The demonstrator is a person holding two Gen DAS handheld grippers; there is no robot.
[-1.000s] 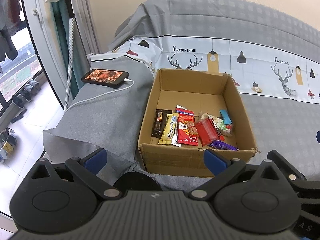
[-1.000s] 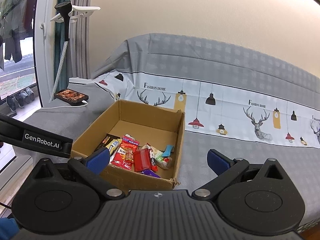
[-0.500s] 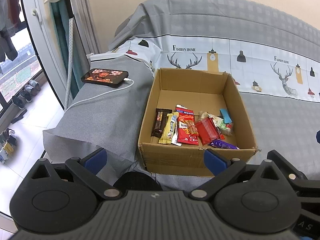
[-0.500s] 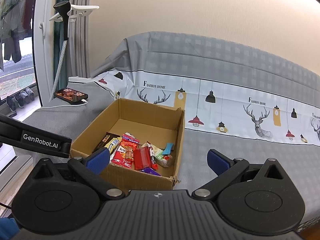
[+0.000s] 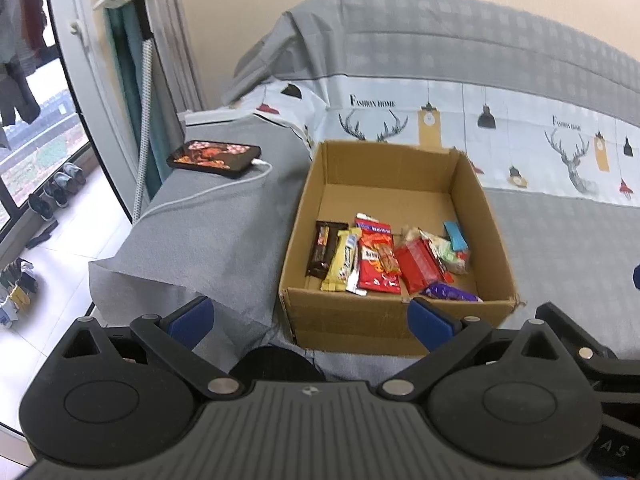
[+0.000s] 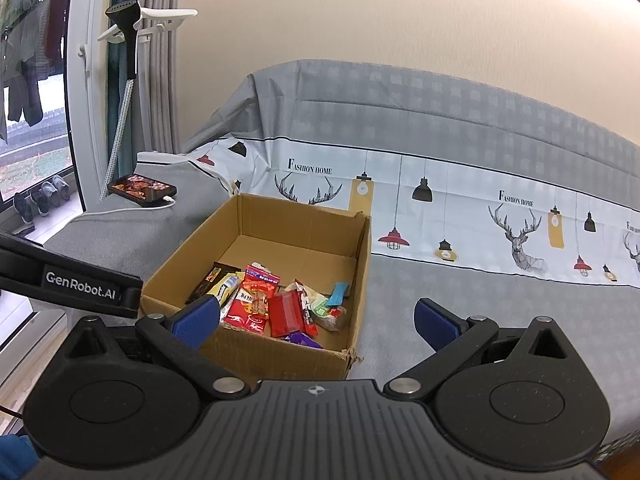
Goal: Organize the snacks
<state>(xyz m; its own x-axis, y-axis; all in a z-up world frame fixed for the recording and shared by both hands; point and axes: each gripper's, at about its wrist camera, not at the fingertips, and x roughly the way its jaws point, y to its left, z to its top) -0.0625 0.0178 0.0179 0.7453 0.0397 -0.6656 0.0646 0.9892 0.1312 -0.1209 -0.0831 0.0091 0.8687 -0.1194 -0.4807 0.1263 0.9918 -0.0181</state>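
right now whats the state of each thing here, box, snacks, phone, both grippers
cardboard box: open at the top, upright on the grey cover
snacks: lying in a loose pile in the near half of the box
phone: screen lit, white cable plugged in, flat on the cover left of the box
left gripper: open, holding nothing
right gripper: open, holding nothing
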